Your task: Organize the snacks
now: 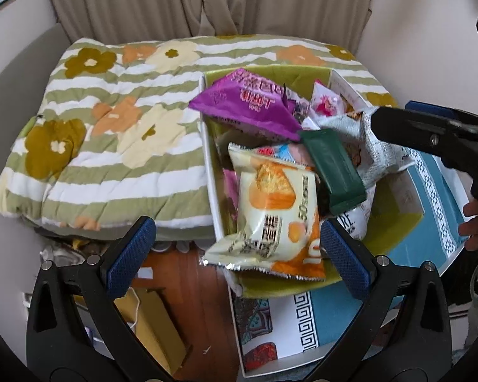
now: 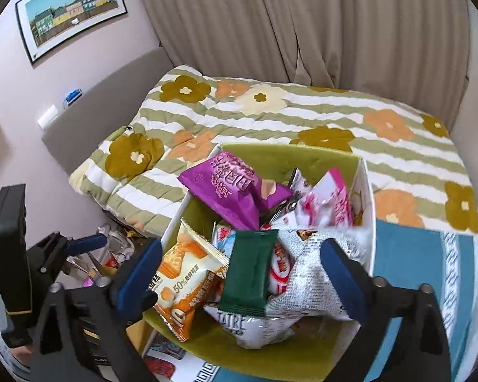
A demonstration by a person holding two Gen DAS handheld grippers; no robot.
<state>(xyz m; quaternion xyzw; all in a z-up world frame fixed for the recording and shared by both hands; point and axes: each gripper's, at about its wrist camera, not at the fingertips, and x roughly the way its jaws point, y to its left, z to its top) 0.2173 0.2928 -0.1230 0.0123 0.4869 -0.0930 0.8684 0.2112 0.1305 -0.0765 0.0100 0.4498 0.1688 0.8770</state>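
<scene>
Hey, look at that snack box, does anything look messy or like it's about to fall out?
Yes. The cream-and-orange cake packet hangs over the near rim of the box, off the bed's edge above the floor. The purple packet also pokes over the far-left rim. The rest is piled loosely.

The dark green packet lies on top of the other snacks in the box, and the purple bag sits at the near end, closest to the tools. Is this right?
Not quite. The dark green packet does lie on top of the other snacks in the box, but the purple bag sits at the far end, toward the floral quilt. The right wrist view shows it.
</scene>
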